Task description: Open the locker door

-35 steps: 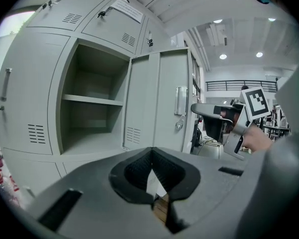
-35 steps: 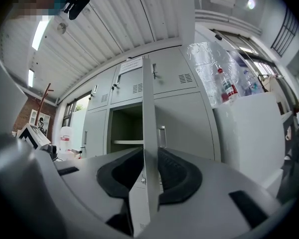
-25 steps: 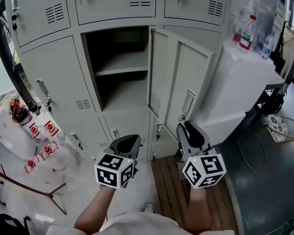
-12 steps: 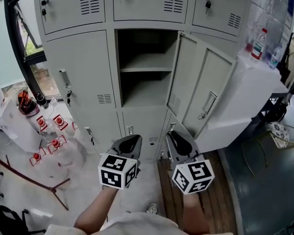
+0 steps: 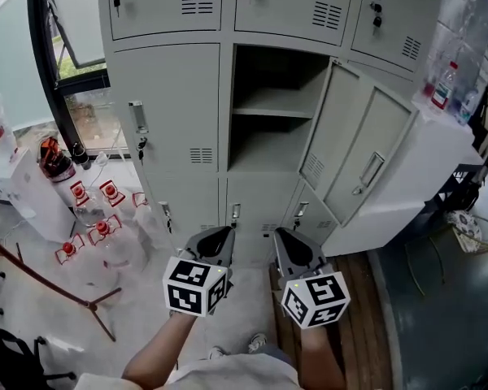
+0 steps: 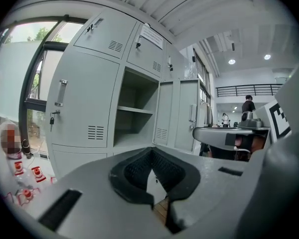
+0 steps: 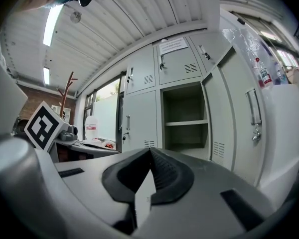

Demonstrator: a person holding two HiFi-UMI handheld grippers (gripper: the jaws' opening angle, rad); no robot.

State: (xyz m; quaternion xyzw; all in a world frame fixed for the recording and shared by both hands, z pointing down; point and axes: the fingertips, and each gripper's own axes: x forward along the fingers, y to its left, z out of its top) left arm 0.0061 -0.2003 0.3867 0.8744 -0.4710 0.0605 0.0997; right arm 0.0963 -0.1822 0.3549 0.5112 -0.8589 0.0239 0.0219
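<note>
Since the locker door stands wide, the right gripper has just pressed its jaws together empty, like the left gripper; task probably done.

No text is legible in any view. The paper notice on the upper locker door carries print too small to read. The label on the far-right bottle is likewise illegible.

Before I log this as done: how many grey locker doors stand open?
1. The grey metal locker door in the middle row, swung out right of its shelved compartment. Every other door in view is shut; lockers outside the frame are unseen.
</note>
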